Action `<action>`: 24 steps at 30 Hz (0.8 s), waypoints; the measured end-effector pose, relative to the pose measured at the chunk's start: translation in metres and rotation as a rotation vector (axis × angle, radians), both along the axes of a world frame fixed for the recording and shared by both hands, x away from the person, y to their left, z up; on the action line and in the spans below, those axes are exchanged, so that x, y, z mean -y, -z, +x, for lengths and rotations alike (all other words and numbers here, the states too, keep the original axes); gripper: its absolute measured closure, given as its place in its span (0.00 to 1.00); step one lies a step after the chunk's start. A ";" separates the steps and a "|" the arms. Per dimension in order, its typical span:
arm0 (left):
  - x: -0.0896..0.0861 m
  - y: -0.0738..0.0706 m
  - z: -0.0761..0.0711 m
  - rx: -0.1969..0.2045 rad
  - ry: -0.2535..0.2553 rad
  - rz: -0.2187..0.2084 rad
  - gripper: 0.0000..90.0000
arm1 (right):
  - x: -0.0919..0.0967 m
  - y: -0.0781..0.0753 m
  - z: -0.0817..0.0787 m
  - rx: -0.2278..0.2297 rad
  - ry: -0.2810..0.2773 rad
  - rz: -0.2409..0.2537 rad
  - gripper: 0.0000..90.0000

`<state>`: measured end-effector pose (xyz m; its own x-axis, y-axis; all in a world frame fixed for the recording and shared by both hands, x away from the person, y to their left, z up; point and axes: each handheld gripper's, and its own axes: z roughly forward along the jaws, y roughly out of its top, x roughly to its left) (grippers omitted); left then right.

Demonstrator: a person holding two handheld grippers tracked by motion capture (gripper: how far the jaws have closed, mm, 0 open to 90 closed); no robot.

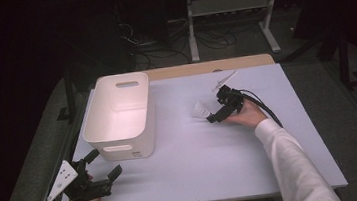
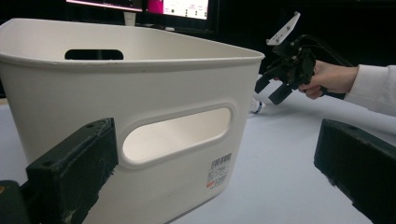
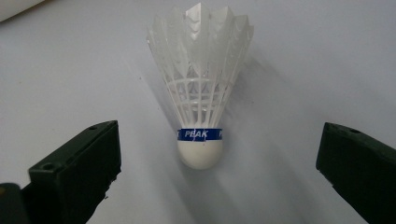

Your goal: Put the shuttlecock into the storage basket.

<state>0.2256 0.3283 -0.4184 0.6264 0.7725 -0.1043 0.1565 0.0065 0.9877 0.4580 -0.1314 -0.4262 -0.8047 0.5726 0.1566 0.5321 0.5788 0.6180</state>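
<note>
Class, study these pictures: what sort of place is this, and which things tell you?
Probably a lab or workshop: a grey table with a white bin and shuttlecock, lit monitors behind, cables on the floor.

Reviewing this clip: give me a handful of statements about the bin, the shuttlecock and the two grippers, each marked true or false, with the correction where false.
1. The shuttlecock lies on the table, outside the white bin. True.
2. The right gripper is shut on the shuttlecock. False: in the right gripper view its jaws stand wide apart on either side of the shuttlecock, touching nothing.
3. The band around the shuttlecock's cork is blue with white lettering. True.
4. The left gripper holds the bin by its handle slot. False: it is open near the bin's end, and its jaws do not touch it.
5. The bin has several items in it. False: the interior seen from the high view is bare.
</note>
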 end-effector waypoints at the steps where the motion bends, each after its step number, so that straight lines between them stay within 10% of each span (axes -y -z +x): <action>1: 0.000 0.000 0.000 0.000 0.000 0.000 0.00 | 0.000 0.001 0.000 0.000 -0.005 0.000 0.03; 24: 0.000 0.000 0.000 -0.001 -0.001 0.000 0.00 | -0.009 0.010 0.002 -0.003 -0.063 -0.043 0.54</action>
